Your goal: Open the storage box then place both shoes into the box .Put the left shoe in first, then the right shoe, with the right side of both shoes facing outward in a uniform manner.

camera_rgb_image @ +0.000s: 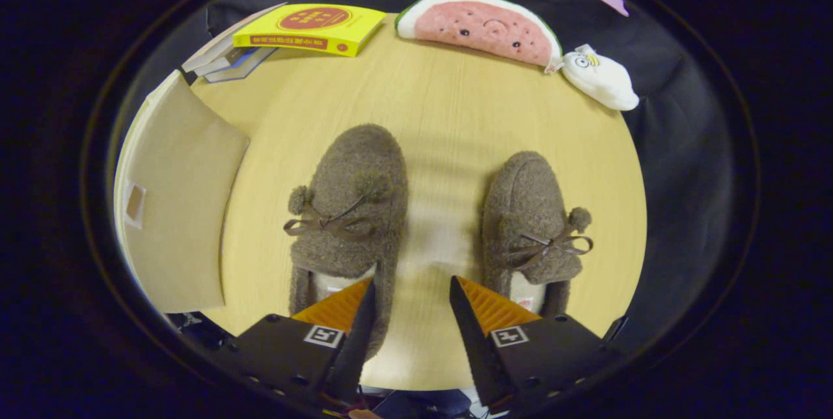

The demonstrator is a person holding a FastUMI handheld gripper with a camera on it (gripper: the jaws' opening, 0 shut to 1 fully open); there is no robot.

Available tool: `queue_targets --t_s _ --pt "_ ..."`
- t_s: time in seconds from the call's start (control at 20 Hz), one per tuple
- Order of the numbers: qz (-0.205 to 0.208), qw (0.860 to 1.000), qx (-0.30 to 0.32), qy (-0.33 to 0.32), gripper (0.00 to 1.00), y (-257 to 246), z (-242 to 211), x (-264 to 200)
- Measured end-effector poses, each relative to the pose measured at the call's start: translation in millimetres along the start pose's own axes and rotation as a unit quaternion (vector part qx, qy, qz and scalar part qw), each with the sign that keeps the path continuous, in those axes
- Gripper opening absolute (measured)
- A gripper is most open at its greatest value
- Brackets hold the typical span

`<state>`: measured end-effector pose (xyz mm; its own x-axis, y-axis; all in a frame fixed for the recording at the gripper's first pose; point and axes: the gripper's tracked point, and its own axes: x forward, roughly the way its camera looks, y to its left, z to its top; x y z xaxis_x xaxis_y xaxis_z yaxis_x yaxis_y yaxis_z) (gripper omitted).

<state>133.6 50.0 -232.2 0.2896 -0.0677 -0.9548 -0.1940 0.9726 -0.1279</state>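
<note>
Two brown fuzzy slippers with bows and pompoms lie on the wooden table [442,113], toes pointing away from me. One slipper [351,211] is just ahead of my left finger, the other slipper [533,224] just ahead of my right finger. My gripper [411,283] stands open above the bare strip of table between their heels, holding nothing. The beige storage box [176,204] stands to the left of the slippers, its lid shut, with a small cut-out handle on its side.
At the table's far side lie a yellow book [312,27] on a small stack of books, a watermelon-slice plush [481,25] and a white plush [602,81]. Black cloth surrounds the table.
</note>
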Motion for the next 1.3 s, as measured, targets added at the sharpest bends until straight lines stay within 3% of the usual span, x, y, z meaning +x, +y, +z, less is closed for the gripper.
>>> queue_targets --t_s 0.15,0.25,0.35,0.45,0.8,0.95,1.1,1.2,1.3 --pt "0.028 1.0 0.007 -0.002 0.07 10.9 2.7 0.5" --pt "0.034 0.999 0.013 -0.002 0.07 10.7 0.7 -0.9" --pt "0.066 0.996 0.053 -0.008 0.0 16.4 4.3 -9.6" --pt "0.084 0.994 0.067 -0.008 0.0 15.8 3.6 -24.4" --pt "0.12 0.987 0.087 -0.066 0.0 30.1 23.1 -122.2" --pt "0.14 0.982 0.087 -0.095 0.0 55.2 36.5 -165.7" --pt "0.187 0.972 0.096 -0.108 0.0 101.0 50.0 -197.5" --pt "0.212 0.966 0.095 -0.111 0.0 132.9 57.0 -207.7" --pt "0.213 0.966 0.089 -0.117 0.0 162.3 63.7 -204.8"
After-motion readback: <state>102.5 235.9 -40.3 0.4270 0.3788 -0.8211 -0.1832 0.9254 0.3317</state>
